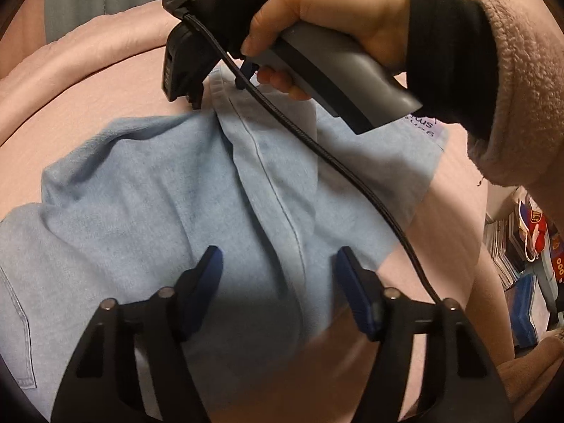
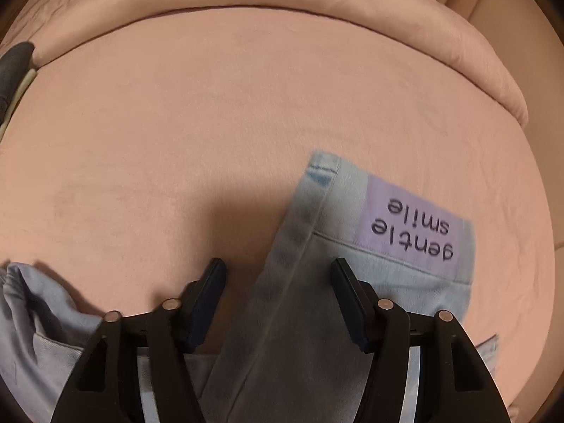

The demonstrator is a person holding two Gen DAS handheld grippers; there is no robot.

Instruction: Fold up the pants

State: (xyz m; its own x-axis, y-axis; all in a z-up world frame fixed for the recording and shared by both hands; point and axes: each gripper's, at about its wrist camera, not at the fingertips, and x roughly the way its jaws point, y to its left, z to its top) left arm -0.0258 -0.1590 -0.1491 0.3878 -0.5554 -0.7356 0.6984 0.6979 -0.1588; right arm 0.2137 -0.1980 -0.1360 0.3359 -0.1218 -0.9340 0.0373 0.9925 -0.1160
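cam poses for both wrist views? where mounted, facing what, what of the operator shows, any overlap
Left wrist: sits behind the open left gripper, looking down over light blue pants on a pink bedsheet; the right hand and right gripper show at the top.
Right wrist: sits behind the open right gripper, facing the bedsheet and the pants' purple label; only its own fingers show.
Shared: the pants, the label, the bedsheet.

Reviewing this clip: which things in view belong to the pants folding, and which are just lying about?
Part of the job:
light blue pants
left gripper, open
right gripper, open
pink bed cover underneath

Lying about:
stacked books and packages beside the bed
dark object at the bed's edge
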